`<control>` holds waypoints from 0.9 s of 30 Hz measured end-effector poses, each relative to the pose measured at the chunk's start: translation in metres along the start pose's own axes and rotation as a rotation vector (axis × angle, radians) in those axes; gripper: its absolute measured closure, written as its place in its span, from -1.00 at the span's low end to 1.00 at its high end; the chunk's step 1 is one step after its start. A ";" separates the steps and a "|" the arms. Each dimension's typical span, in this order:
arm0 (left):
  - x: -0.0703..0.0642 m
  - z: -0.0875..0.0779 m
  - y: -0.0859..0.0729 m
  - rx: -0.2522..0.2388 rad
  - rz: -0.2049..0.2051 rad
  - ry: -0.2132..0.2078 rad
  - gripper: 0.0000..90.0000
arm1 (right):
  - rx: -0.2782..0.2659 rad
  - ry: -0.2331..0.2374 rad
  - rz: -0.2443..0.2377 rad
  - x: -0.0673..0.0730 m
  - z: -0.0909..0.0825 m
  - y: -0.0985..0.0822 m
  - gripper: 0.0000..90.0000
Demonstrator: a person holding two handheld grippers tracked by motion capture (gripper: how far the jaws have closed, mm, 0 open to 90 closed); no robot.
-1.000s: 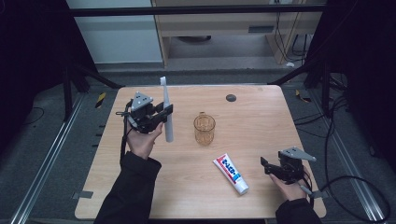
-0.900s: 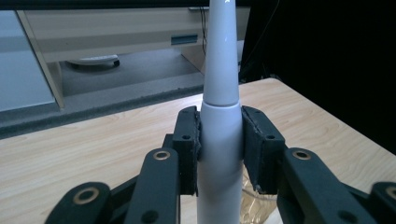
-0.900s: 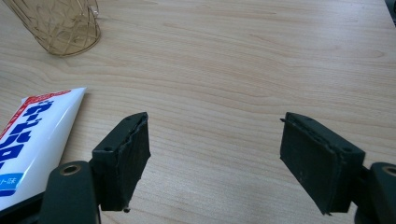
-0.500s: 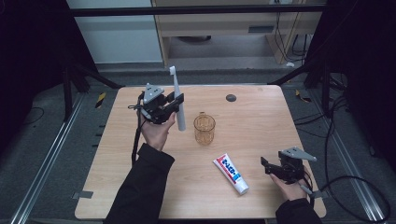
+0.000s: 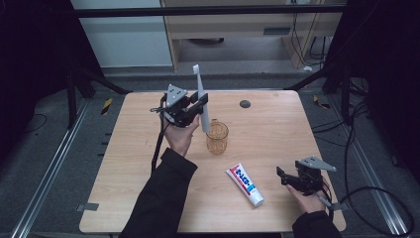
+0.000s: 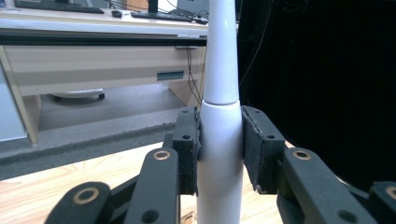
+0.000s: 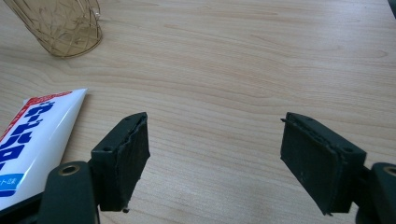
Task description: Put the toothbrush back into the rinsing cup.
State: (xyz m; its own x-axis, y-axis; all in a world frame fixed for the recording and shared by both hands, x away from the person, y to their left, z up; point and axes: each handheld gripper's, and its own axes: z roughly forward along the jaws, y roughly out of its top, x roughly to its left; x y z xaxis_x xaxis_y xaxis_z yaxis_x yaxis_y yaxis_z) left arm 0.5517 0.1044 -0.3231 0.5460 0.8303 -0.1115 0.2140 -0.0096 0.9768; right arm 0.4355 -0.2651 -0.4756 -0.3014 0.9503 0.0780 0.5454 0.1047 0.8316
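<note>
A white electric toothbrush (image 5: 201,101) stands nearly upright in the air, and my left gripper (image 5: 198,105) is shut on its handle (image 6: 219,154), just left of and above an amber glass cup (image 5: 217,137). The cup (image 7: 60,25) stands on the wooden table (image 5: 138,163). A white toothpaste tube (image 5: 244,184) with red and blue print lies flat in front of the cup. My right gripper (image 5: 283,177) rests low at the table's front right, open, with bare wood between its pads (image 7: 126,156); the toothpaste tube (image 7: 32,135) lies just to their left.
A small dark round disc (image 5: 244,103) lies near the table's far edge. Beyond the table stand a desk and cables on a grey floor. Black frame rails run along both sides.
My left gripper has carried the toothbrush to the right, from the table's left part to just beside the cup. The right gripper has stayed put.
</note>
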 end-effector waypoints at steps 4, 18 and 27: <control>-0.004 0.010 -0.003 0.003 0.012 -0.006 0.50 | 0.000 0.000 -0.004 0.000 0.000 0.000 -0.47; -0.007 0.029 -0.021 0.011 0.049 -0.003 0.50 | -0.003 0.000 -0.014 0.000 0.000 -0.001 -0.47; -0.003 0.032 -0.039 0.026 0.047 -0.004 0.50 | -0.003 -0.004 -0.025 0.000 0.001 -0.001 -0.47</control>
State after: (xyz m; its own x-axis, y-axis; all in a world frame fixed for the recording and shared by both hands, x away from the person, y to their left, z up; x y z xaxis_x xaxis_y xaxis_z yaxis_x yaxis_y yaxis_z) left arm 0.5679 0.0845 -0.3668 0.5589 0.8266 -0.0662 0.2092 -0.0632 0.9758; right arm 0.4357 -0.2653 -0.4766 -0.3118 0.9486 0.0546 0.5355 0.1280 0.8348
